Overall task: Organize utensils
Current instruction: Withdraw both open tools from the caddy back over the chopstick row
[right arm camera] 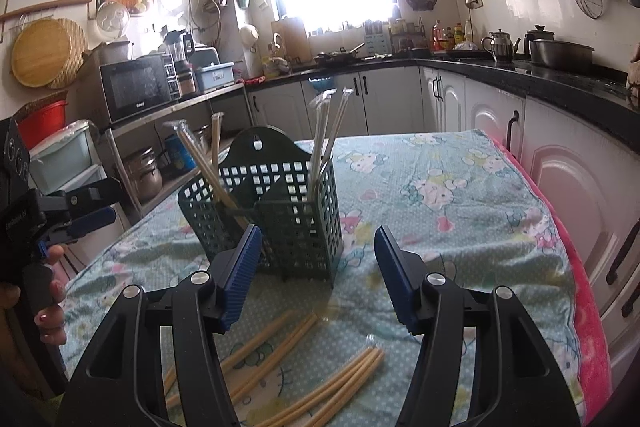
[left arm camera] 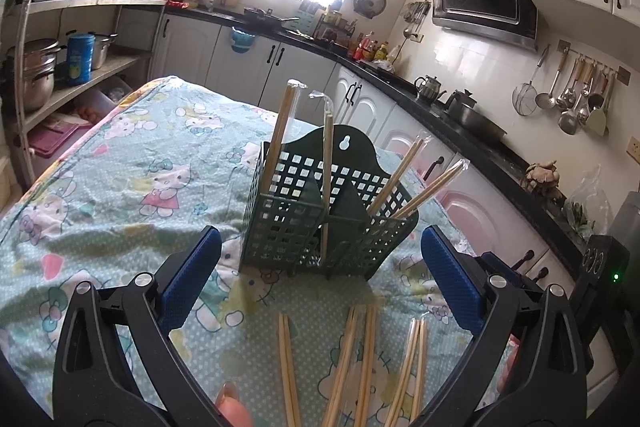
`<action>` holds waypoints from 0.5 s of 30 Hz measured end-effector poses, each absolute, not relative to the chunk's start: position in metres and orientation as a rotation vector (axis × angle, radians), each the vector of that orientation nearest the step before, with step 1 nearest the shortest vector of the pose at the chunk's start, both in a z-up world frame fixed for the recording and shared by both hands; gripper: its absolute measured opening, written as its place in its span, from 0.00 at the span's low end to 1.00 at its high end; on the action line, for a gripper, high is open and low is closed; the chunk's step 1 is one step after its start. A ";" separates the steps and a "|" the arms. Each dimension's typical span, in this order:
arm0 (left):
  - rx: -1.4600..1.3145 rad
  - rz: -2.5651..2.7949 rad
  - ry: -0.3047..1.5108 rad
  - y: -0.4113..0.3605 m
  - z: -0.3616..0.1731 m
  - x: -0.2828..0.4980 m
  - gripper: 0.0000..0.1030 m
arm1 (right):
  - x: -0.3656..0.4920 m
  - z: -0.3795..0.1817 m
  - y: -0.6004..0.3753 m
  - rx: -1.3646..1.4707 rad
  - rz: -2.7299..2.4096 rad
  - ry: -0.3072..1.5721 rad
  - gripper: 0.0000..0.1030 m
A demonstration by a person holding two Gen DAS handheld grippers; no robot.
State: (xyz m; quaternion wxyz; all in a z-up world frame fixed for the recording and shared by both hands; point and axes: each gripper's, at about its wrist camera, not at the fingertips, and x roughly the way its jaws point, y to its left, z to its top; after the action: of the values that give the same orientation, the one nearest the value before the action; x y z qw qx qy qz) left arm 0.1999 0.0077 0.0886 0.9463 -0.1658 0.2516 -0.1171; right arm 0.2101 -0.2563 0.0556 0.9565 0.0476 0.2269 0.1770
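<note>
A dark green perforated utensil basket (left arm camera: 304, 223) stands upright on the cartoon-print tablecloth (left arm camera: 120, 179), also in the right wrist view (right arm camera: 296, 223). Several wrapped pairs of wooden chopsticks (left arm camera: 280, 135) stand in its compartments (right arm camera: 328, 139). Several more chopstick pairs (left arm camera: 360, 367) lie flat on the cloth in front of it (right arm camera: 336, 383). My left gripper (left arm camera: 320, 275) is open and empty, just short of the basket and above the loose chopsticks. My right gripper (right arm camera: 318, 275) is open and empty, near the basket's front. The left gripper also shows at the left edge of the right wrist view (right arm camera: 80, 217).
A black counter (left arm camera: 460, 115) with white cabinets runs along the right and back, holding kettles and a pot (right arm camera: 560, 53). A shelf with a microwave (right arm camera: 136, 87) and pots stands at the left. A pink blanket edge (right arm camera: 588, 307) hangs at the table's right side.
</note>
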 end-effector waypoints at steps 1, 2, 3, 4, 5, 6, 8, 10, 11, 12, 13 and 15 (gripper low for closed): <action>-0.338 -0.239 0.514 0.008 0.088 0.199 0.89 | 0.209 0.054 -0.256 0.092 0.361 0.467 0.55; -0.338 -0.238 0.515 0.009 0.087 0.198 0.89 | 0.208 0.053 -0.255 0.089 0.362 0.470 0.55; -0.339 -0.236 0.518 0.009 0.086 0.197 0.89 | 0.208 0.053 -0.255 0.086 0.362 0.473 0.55; -0.339 -0.236 0.518 0.010 0.086 0.196 0.89 | 0.207 0.052 -0.254 0.082 0.361 0.475 0.55; -0.340 -0.234 0.520 0.010 0.085 0.196 0.89 | 0.206 0.051 -0.253 0.079 0.361 0.478 0.55; -0.339 -0.233 0.522 0.011 0.084 0.194 0.89 | 0.205 0.050 -0.252 0.078 0.362 0.481 0.55; -0.340 -0.232 0.526 0.011 0.083 0.193 0.89 | 0.202 0.048 -0.251 0.076 0.367 0.491 0.55; -0.338 -0.231 0.531 0.011 0.080 0.191 0.89 | 0.200 0.044 -0.250 0.070 0.370 0.503 0.55; -0.336 -0.230 0.535 0.012 0.079 0.189 0.89 | 0.199 0.043 -0.250 0.067 0.371 0.508 0.55; -0.335 -0.230 0.538 0.013 0.077 0.189 0.89 | 0.198 0.041 -0.249 0.063 0.372 0.515 0.55; -0.335 -0.228 0.542 0.013 0.076 0.188 0.89 | 0.197 0.039 -0.249 0.060 0.373 0.520 0.55; -0.336 -0.224 0.549 0.015 0.073 0.187 0.89 | 0.195 0.037 -0.248 0.057 0.374 0.528 0.55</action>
State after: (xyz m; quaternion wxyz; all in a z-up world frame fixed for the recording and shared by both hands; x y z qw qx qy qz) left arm 0.1867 0.0145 0.0729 0.9426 -0.1646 0.2692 -0.1098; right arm 0.1950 -0.2479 0.0370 0.9478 0.0278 0.2592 0.1836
